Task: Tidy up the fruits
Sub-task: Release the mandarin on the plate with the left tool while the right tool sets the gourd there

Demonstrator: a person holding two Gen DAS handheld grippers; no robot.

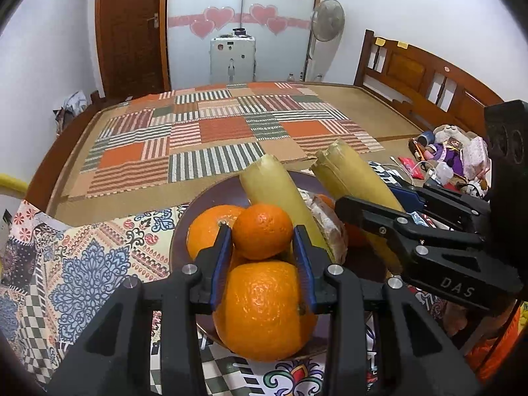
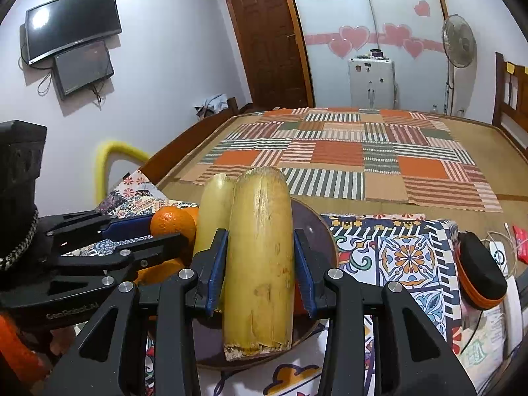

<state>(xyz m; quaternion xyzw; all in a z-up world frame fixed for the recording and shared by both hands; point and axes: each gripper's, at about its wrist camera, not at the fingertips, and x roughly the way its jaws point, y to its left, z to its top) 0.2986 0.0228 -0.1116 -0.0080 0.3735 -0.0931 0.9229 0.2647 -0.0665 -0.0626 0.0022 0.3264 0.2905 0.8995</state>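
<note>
Left tongs (image 1: 262, 254) are pinching a small orange (image 1: 262, 231), pads snug on both sides, right over the dark plate (image 1: 211, 198). Just below them sits a big orange (image 1: 264, 310), another orange (image 1: 208, 231) peeks out left. Right tongs (image 2: 260, 264) are clamped on a thick yellow cane piece (image 2: 259, 264) above that same plate; a second cane piece (image 2: 213, 211) leans just left of it. Past both, patterned cloth (image 2: 406, 257), then the striped patchwork mat (image 1: 211, 132).

Patterned cloth (image 1: 99, 257) covers the surface, bearing a brown plate (image 1: 211, 194).
</note>
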